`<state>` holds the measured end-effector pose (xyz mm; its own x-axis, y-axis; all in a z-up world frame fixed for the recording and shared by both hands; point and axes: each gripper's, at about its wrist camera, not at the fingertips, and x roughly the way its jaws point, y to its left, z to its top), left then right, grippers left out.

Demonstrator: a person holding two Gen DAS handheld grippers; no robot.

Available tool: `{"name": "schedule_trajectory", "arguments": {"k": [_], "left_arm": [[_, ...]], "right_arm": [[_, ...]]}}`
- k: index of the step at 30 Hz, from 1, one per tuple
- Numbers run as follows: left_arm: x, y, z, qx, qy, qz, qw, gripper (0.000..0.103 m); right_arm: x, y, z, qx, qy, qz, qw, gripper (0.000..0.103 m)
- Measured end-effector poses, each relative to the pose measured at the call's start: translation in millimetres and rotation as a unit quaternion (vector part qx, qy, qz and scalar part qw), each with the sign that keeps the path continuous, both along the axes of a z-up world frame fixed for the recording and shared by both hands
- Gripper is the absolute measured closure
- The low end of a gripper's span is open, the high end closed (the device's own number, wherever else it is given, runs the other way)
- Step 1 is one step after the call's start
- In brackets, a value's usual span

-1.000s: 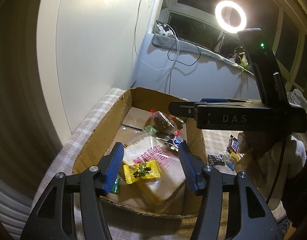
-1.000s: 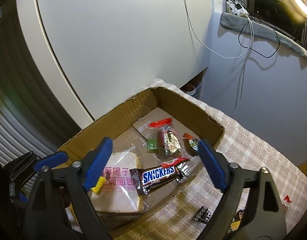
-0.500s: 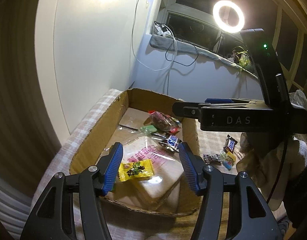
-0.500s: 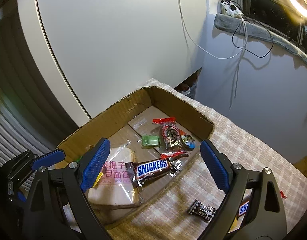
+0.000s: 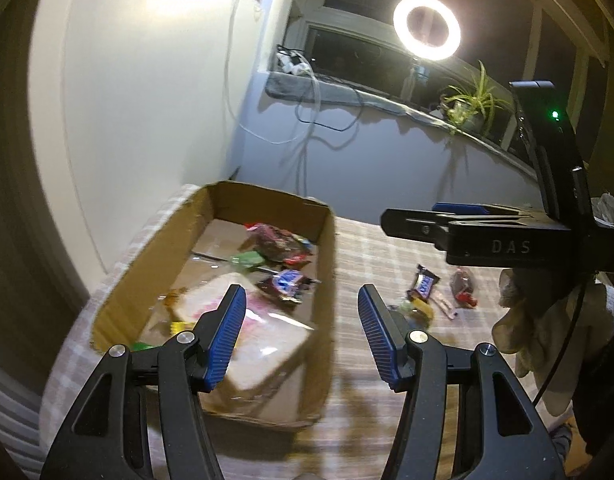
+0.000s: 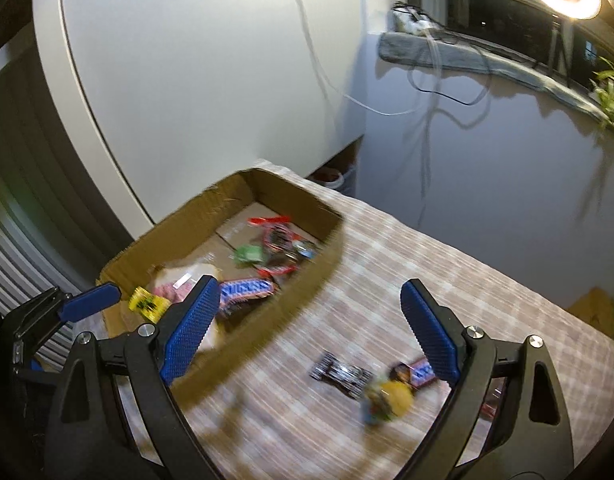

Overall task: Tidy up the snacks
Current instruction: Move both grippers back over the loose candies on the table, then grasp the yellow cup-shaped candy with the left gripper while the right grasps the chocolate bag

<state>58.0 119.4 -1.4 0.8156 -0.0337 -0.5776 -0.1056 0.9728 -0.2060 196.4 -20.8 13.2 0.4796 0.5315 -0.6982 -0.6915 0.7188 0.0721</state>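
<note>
A cardboard box (image 5: 323, 280) (image 6: 307, 280) sits on a checked tablecloth and holds several snacks: a wrapped bread slice (image 5: 263, 332), a Snickers bar (image 6: 247, 290), a yellow candy (image 6: 147, 304) and small red and green packets (image 6: 275, 240). Loose snacks lie on the cloth to the right of the box: a dark wrapper (image 6: 341, 372), a yellow candy (image 6: 389, 398) and a small chocolate bar (image 5: 423, 286). My left gripper (image 5: 301, 336) is open and empty above the box's right wall. My right gripper (image 6: 311, 326) is open and empty, above the cloth near the loose snacks.
The checked tablecloth (image 6: 427, 280) runs to the right of the box. A white wall and a grey wall with hanging cables (image 5: 307, 136) stand behind. A ring light (image 5: 427, 26) and a plant (image 5: 471, 104) stand at the windowsill.
Both grippers have swung right, away from the box's inside toward the loose snacks on the cloth. Both stay open and empty. The current frames are motion-blurred.
</note>
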Motion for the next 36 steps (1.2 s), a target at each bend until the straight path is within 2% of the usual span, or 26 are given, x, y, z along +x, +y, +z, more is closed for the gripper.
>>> {"name": "schedule_trajectory", "arguments": {"k": [7, 18, 28, 36], "left_arm": [[10, -33, -1, 0.002, 0.001, -0.039, 0.9992, 0.045], [37, -83, -16, 0.002, 0.026, -0.091, 0.9955, 0.046], [63, -119, -42, 0.012, 0.065, -0.126, 0.9899, 0.046], [84, -128, -60, 0.026, 0.088, -0.130, 0.9874, 0.046]], "right_arm": [[11, -60, -2, 0.000, 0.005, -0.044, 0.999, 0.009], [30, -140, -27, -0.009, 0.030, -0.099, 0.995, 0.009], [54, -163, -58, -0.009, 0.071, -0.118, 0.990, 0.009], [75, -161, -80, 0.000, 0.104, -0.120, 0.987, 0.009]]}}
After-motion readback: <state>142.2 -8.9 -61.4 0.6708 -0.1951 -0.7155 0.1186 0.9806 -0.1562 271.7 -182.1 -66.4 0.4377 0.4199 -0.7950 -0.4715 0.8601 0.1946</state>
